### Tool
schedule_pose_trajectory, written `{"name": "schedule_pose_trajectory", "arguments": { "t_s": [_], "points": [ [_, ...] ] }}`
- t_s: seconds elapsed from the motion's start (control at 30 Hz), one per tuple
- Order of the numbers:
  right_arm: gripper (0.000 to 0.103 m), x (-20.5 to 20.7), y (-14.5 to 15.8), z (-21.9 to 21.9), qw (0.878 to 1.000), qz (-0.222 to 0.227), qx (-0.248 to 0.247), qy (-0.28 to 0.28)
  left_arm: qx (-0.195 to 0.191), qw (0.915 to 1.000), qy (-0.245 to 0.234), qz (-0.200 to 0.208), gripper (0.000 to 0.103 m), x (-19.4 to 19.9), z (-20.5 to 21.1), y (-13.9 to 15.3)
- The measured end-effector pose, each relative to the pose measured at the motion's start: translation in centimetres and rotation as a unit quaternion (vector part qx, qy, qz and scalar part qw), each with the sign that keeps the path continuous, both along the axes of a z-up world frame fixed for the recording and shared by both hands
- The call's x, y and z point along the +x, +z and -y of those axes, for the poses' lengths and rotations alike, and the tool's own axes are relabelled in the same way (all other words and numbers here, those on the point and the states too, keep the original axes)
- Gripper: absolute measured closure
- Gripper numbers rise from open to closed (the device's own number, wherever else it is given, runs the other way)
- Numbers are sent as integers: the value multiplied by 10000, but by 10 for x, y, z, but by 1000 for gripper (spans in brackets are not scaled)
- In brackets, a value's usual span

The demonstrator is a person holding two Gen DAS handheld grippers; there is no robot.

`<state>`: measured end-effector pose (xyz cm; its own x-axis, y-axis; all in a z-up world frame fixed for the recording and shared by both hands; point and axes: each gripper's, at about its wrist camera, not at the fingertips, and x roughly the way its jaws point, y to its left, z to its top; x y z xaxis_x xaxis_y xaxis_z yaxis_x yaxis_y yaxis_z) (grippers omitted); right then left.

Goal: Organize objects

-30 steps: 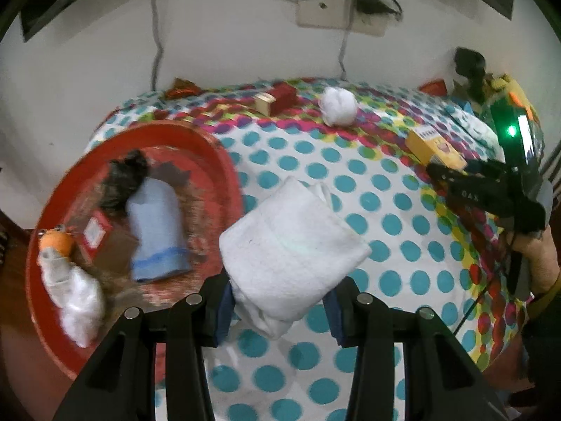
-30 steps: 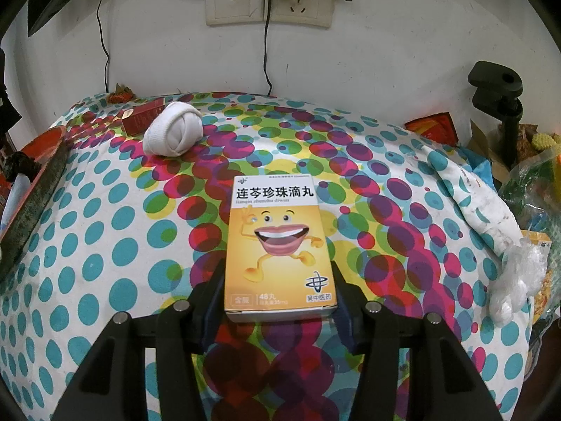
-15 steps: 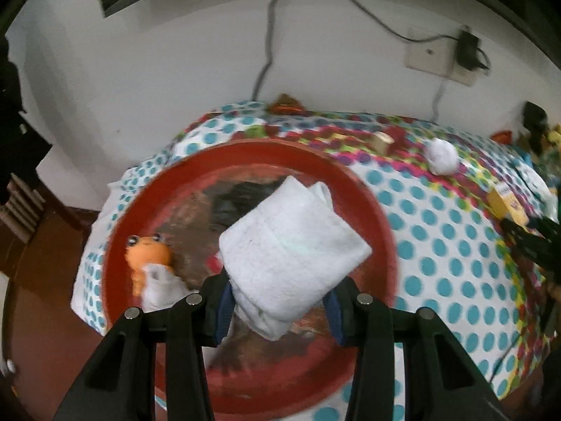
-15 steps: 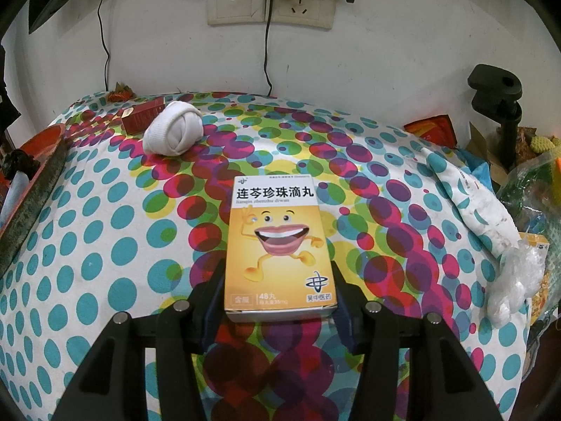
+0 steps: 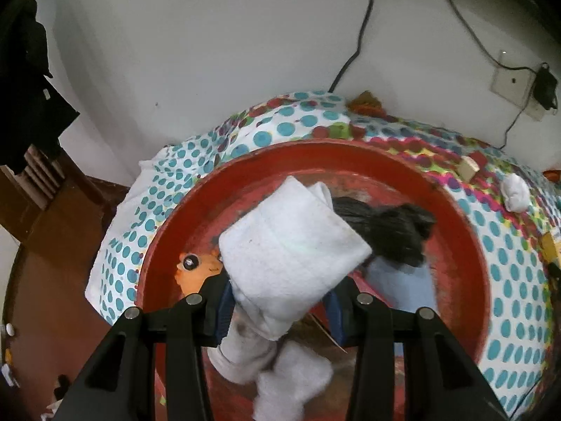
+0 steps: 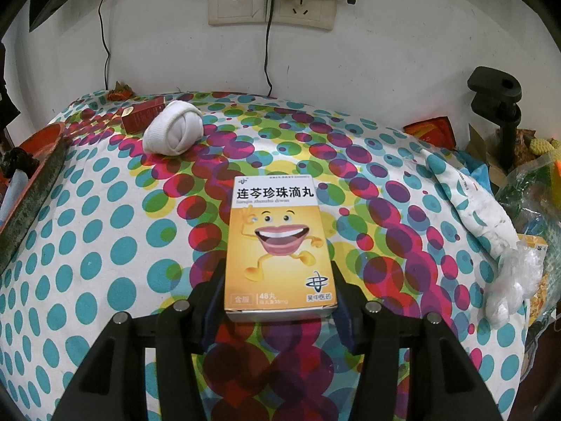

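My left gripper [image 5: 277, 315] is shut on a folded white cloth [image 5: 291, 252] and holds it above the round red tray [image 5: 350, 151]. In the tray lie a black fabric item [image 5: 396, 231], a light blue cloth [image 5: 399, 284], an orange toy [image 5: 196, 270] and white cloth [image 5: 291, 382]. My right gripper [image 6: 278, 301] is shut on a yellow medicine box [image 6: 278, 245] with a cartoon mouth, just above the dotted tablecloth [image 6: 87, 245]. A rolled white sock [image 6: 173, 133] lies far left on the table; it also shows in the left wrist view [image 5: 514, 193].
A red box [image 6: 142, 115] sits behind the sock. The red tray's edge [image 6: 31, 189] is at the left. A black clamp stand [image 6: 498, 112], plastic bags [image 6: 508, 277] and clutter crowd the right edge. Wall sockets with cables [image 6: 273, 0] are behind. The table's left edge [image 5: 115, 238] drops to the floor.
My left gripper has carried the white cloth leftwards from over the table to over the red tray and moved lower toward it. The right gripper and box have barely moved.
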<state>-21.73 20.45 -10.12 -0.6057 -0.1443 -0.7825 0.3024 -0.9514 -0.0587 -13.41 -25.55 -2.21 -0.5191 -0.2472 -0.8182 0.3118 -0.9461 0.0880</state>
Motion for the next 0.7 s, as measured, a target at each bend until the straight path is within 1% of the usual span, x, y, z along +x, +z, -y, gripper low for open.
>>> {"name": "schedule_pose_trajectory", "arguments": {
  "t_s": [0.13, 0.23, 0.43, 0.7],
  "points": [
    [49, 2, 0, -1, 10000, -4, 7, -2, 143, 9997, 170, 100, 62, -9, 17, -12],
    [49, 3, -1, -3, 10000, -7, 16, -2, -18, 9996, 205, 181, 62, -16, 23, -20],
    [49, 2, -1, 0, 10000, -12, 26, -2, -154, 9992, 214, 298, 62, -29, 33, -33],
    [49, 2, 0, -2, 10000, -21, 45, -2, -82, 9992, 205, 336, 62, -39, 36, -40]
  ]
}}
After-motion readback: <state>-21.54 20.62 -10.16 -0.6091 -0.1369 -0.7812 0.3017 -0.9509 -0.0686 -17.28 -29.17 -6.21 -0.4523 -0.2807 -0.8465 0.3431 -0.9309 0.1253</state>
